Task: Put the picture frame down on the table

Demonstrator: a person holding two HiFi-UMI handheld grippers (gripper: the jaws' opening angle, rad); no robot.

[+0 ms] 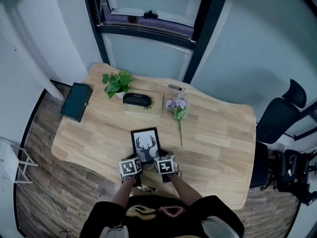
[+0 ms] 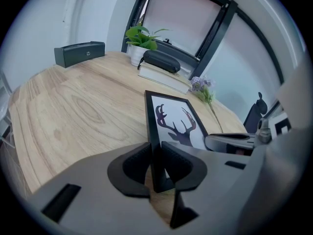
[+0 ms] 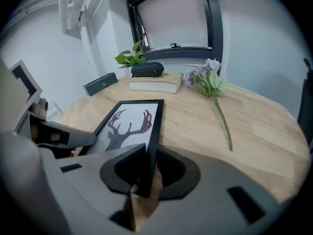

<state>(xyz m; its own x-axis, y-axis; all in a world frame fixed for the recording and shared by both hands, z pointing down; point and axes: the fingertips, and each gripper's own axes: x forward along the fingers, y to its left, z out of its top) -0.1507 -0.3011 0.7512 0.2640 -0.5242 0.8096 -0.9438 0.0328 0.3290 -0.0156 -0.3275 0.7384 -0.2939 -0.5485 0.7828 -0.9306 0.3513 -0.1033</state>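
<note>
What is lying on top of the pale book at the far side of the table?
A black case lies lengthwise on the book, covering much of its cover. The book lies flat on the table. Whatever is printed under the case, or lies beneath the book, is hidden.

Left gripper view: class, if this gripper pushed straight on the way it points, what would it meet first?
The picture frame: its edge already sits between the left gripper's fingers. Past that edge, the line seems to run down into the wooden table, though depth is hard to judge.
</note>
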